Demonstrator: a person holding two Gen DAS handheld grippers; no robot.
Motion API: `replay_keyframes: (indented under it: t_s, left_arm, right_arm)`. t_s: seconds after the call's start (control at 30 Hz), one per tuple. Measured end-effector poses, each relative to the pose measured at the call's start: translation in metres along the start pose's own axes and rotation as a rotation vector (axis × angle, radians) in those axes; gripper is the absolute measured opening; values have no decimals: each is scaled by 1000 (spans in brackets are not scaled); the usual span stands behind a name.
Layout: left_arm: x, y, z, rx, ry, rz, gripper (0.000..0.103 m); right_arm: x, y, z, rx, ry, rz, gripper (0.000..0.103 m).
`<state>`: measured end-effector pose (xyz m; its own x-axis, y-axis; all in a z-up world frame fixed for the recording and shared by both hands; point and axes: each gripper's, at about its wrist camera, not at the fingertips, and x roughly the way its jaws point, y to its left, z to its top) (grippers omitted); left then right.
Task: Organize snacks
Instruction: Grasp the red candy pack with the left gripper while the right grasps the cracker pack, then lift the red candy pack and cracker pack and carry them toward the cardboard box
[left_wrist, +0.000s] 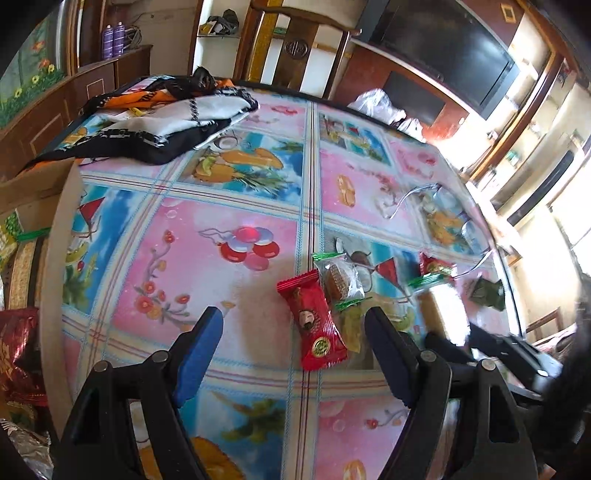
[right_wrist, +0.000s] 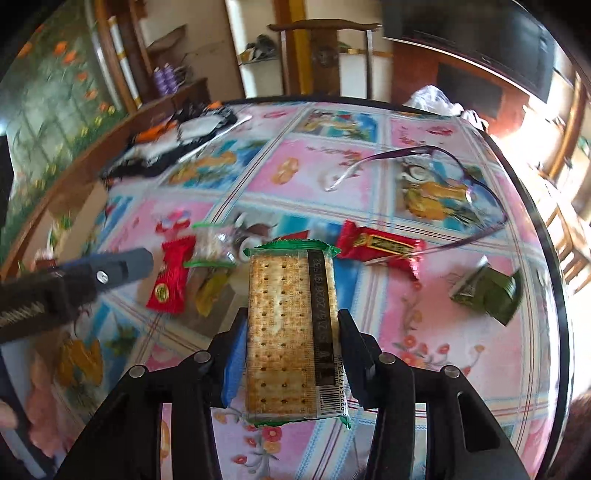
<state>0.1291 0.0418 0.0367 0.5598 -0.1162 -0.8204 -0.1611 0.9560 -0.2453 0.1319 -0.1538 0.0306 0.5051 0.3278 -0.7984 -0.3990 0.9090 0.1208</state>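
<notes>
My left gripper (left_wrist: 292, 313) hangs open over the round table (left_wrist: 207, 266). A red snack packet (left_wrist: 314, 325) lies flat between its fingers, untouched. Just beyond it lie a clear packet with green ends (left_wrist: 340, 280) and a yellowish packet (left_wrist: 351, 328). My right gripper (right_wrist: 292, 318) is shut on a long cracker packet with green ends (right_wrist: 288, 332), held above the table. Further right lie a red bar packet (right_wrist: 380, 245) and a green packet (right_wrist: 484, 291). One of the left gripper's fingers (right_wrist: 125, 267) shows at the left of the right wrist view.
Eyeglasses (right_wrist: 443, 162) lie on the far right of the table. A black, white and orange cloth bag (left_wrist: 159, 122) covers the far left. A white plastic bag (right_wrist: 432, 99) sits at the far edge, with a wooden chair (left_wrist: 295, 48) behind. Red foil bags (left_wrist: 18, 354) lie off the table's left edge.
</notes>
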Motion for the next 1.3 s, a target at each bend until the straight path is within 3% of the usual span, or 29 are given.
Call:
replay_keyframes:
  t_s: [0.1, 0.23, 0.4, 0.73, 0.97, 1.13, 1.23, 1.3]
  left_arm:
    - [14, -8, 3, 7, 26, 22, 65]
    - [29, -18, 4, 55, 46, 78, 39]
    - [29, -23, -4, 111, 20, 94, 20]
    - [8, -15, -34, 188, -17, 45, 20]
    - [8, -23, -40, 246, -39, 20, 38]
    - [10, -30, -43, 299, -48, 65, 39]
    - [10, -32, -45, 323, -59, 111, 18]
    - [9, -28, -43, 307, -52, 92, 18]
  right_arm:
    - [-8, -6, 2, 53, -22, 18, 49]
    - [-17, -7, 4, 83, -43, 44, 49]
    - [-18, -6, 3, 93, -46, 50, 49]
    - [-11, 8, -2, 70, -25, 84, 49]
    - [1, 16, -7, 54, 0, 50, 49]
    - [7, 13, -9, 56, 16, 18, 49]
    - [10, 13, -10, 52, 22, 10, 49]
    - [11, 14, -11, 47, 26, 6, 49]
